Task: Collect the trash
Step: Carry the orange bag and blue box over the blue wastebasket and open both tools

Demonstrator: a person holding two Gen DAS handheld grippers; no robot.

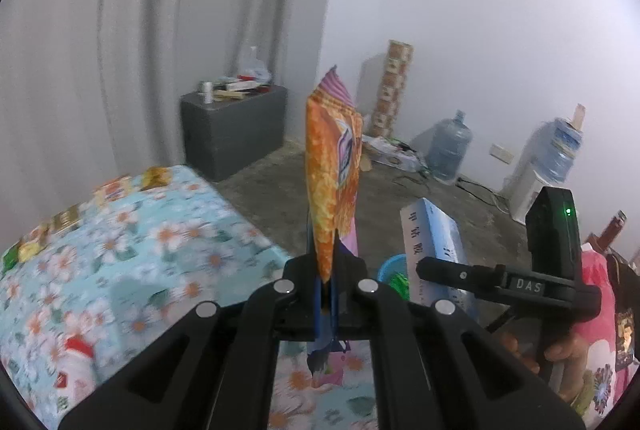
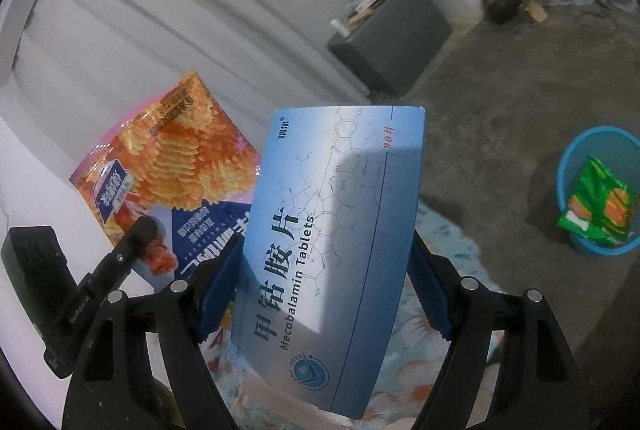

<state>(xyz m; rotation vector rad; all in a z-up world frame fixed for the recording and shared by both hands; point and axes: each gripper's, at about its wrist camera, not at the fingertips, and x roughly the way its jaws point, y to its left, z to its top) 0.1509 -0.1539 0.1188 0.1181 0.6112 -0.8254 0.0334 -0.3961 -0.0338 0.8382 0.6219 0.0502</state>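
Clamped flat between our left gripper (image 1: 326, 282) pads, the crinkly, featherlight chip bag (image 1: 334, 166) stands upright, while our right gripper (image 2: 320, 270) squeezes the stiff, crushable tablet box (image 2: 332, 230) by its long edges, both near the blue basin (image 2: 596, 190).

A bed (image 1: 168, 230) under a floral turquoise sheet carries small snack packets (image 1: 60, 226) along its far edge — blurred. On the concrete floor (image 2: 520, 102) stands a blue basin (image 2: 576, 166).
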